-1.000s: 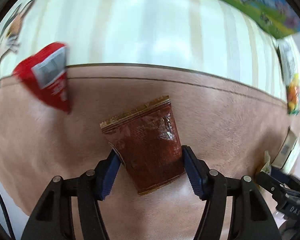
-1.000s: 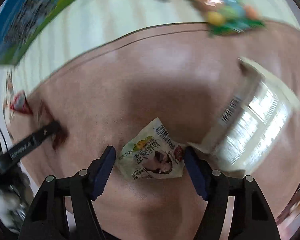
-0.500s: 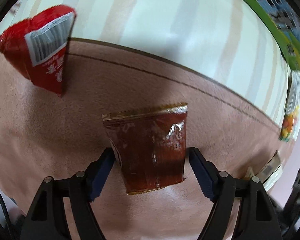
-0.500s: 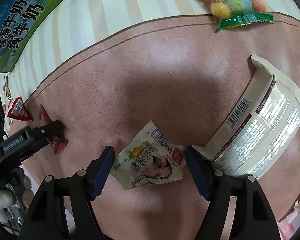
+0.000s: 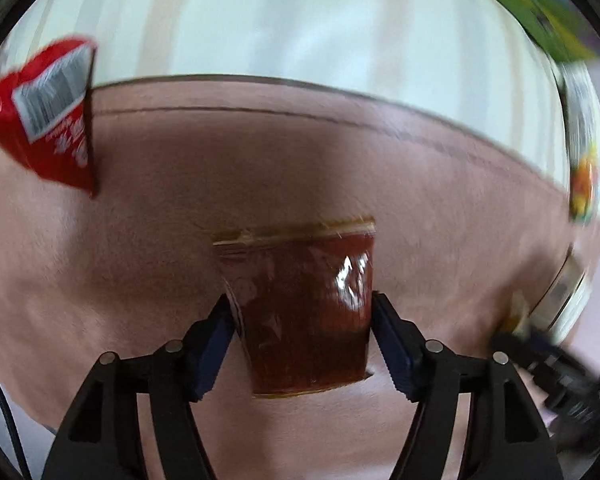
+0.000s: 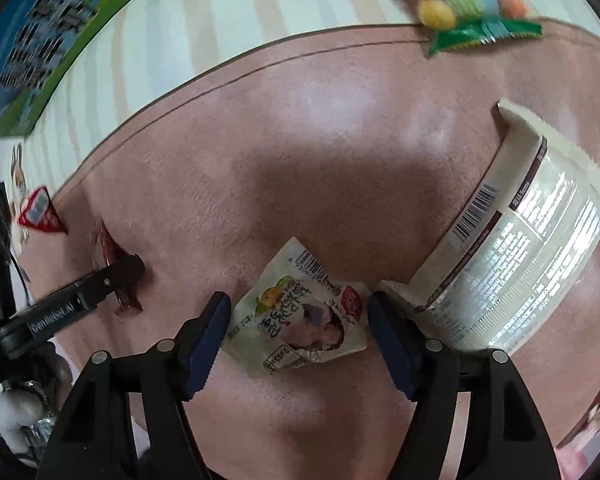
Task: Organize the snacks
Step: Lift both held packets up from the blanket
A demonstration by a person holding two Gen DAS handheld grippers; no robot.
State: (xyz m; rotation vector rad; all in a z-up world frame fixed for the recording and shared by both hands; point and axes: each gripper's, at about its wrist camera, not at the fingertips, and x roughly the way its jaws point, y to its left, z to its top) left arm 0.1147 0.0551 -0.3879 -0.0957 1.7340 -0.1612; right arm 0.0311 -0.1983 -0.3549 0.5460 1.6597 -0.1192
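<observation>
The dark red-brown snack packet (image 5: 300, 312) sits low in the centre of the left wrist view, lying on the pinkish-brown mat (image 5: 340, 160). Its gold crimped top edge faces up-frame; any printing on it is too blurred to read. The left gripper (image 5: 300, 312) straddles its lower half, and its jaws have just been closing, with the blue pads (image 5: 220, 340) now against the packet's two side edges.

In the right wrist view the small pale snack pouch (image 6: 300, 320) lies low in the centre on the same mat. It shows a barcode near its upper corner, a green-and-yellow fruit picture, a red seal and large Chinese characters that I cannot make out. The right gripper (image 6: 298, 320) frames it at a middling width, its pads just beside or barely touching the pouch's corners; a firm grip cannot be told.

Just right of the pouch lies a large cream packet (image 6: 520, 248) with a barcode and a block of fine print, unreadable. At upper right a bag of coloured candies (image 6: 460, 0) lies blurred. At upper left a blue-and-green carton (image 6: 32, 48) carries blurred dark characters. At left, the other gripper's arm reads "GenRobot.AI". A red packet (image 5: 44, 116) with a barcode sits at the upper left of the left wrist view.
</observation>
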